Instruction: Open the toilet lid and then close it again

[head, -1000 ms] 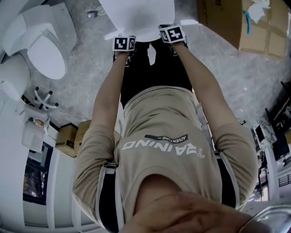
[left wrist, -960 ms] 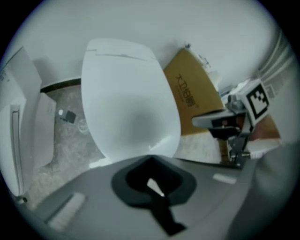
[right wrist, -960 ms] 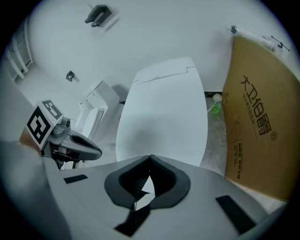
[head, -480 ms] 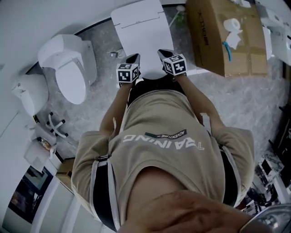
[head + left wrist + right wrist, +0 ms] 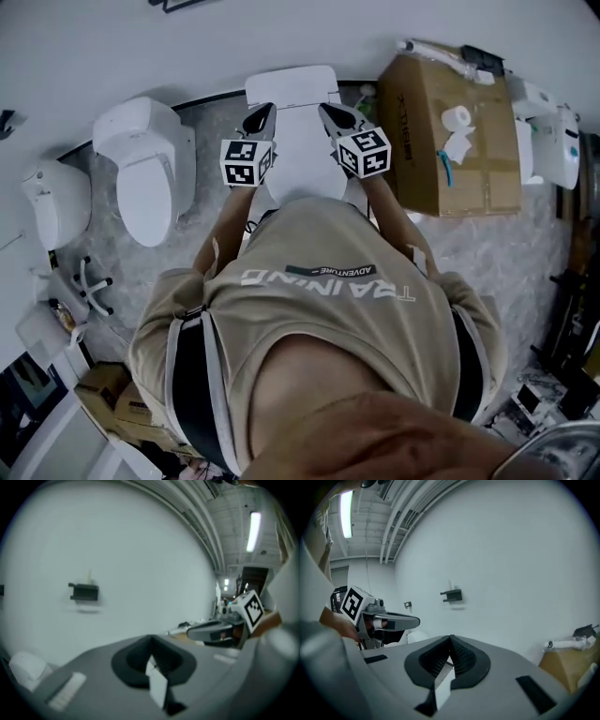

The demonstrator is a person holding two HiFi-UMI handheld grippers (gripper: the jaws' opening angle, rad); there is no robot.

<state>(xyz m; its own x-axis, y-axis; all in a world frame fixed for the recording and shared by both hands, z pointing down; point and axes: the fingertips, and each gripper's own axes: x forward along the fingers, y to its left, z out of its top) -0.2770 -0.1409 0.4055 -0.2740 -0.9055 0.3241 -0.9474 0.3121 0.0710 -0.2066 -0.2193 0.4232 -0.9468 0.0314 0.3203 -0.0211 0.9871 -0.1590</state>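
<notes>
The white toilet [image 5: 302, 155] stands against the wall at top centre of the head view, its lid lying flat and closed. Both grippers are held up in the air over it, touching nothing. My left gripper [image 5: 258, 119] hovers above the lid's left side and my right gripper [image 5: 332, 114] above its right side. In the left gripper view the jaws [image 5: 151, 640] meet at their tips with nothing between them, aimed at the bare white wall. The right gripper's jaws [image 5: 451, 638] are likewise shut and empty. Neither gripper view shows the toilet.
A second white toilet [image 5: 148, 173] and another white fixture [image 5: 56, 202] stand to the left. A cardboard box [image 5: 450, 141] with a paper roll [image 5: 457, 118] on top sits close on the right. A black bracket [image 5: 84, 592] hangs on the wall.
Both grippers have lifted off the front edge of the toilet lid and risen. The head view has pulled back, so the whole toilet and its neighbours now show.
</notes>
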